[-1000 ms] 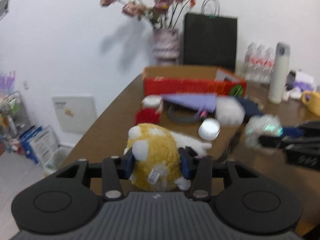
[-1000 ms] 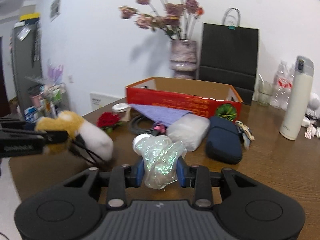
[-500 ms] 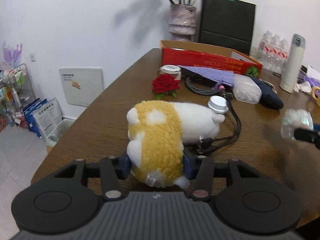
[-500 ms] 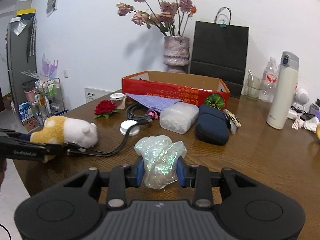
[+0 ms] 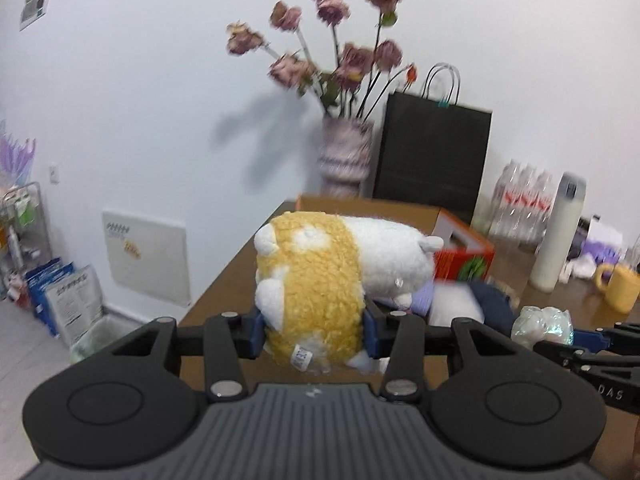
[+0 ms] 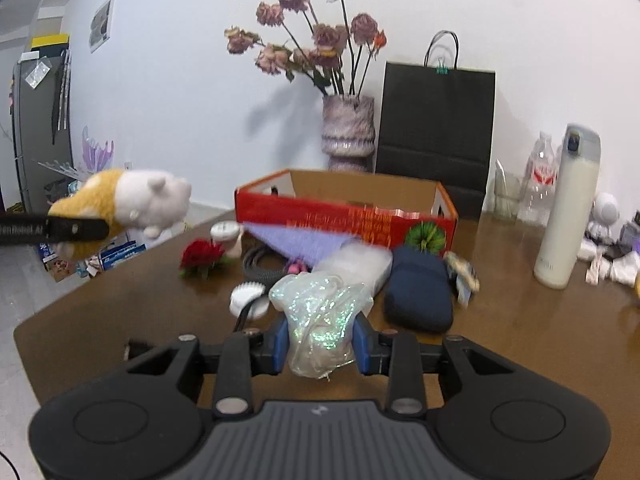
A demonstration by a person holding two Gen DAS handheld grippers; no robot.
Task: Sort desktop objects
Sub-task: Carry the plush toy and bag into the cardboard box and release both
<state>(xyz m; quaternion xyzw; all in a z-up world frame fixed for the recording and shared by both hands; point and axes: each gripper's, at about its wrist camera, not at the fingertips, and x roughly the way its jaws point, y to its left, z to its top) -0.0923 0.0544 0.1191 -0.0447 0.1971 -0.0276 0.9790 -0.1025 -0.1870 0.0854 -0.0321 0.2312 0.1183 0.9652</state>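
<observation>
My left gripper (image 5: 312,334) is shut on a yellow and white plush toy (image 5: 320,276) and holds it in the air above the wooden table (image 5: 224,292). The toy shows at the left of the right wrist view (image 6: 120,204). My right gripper (image 6: 320,346) is shut on a crumpled iridescent plastic wrapper (image 6: 320,316), also seen in the left wrist view (image 5: 542,326). An open red cardboard box (image 6: 344,216) stands behind the clutter.
On the table lie a purple cloth (image 6: 300,240), a red rose (image 6: 202,254), a white round cap with black cable (image 6: 248,300), a clear pouch (image 6: 356,264), a navy case (image 6: 420,288). A white flask (image 6: 568,208), vase (image 6: 348,132), black bag (image 6: 436,124) stand behind.
My left gripper has lifted the plush toy from the table up into the air and toward the box. My right gripper still holds the wrapper and has moved closer to the clutter.
</observation>
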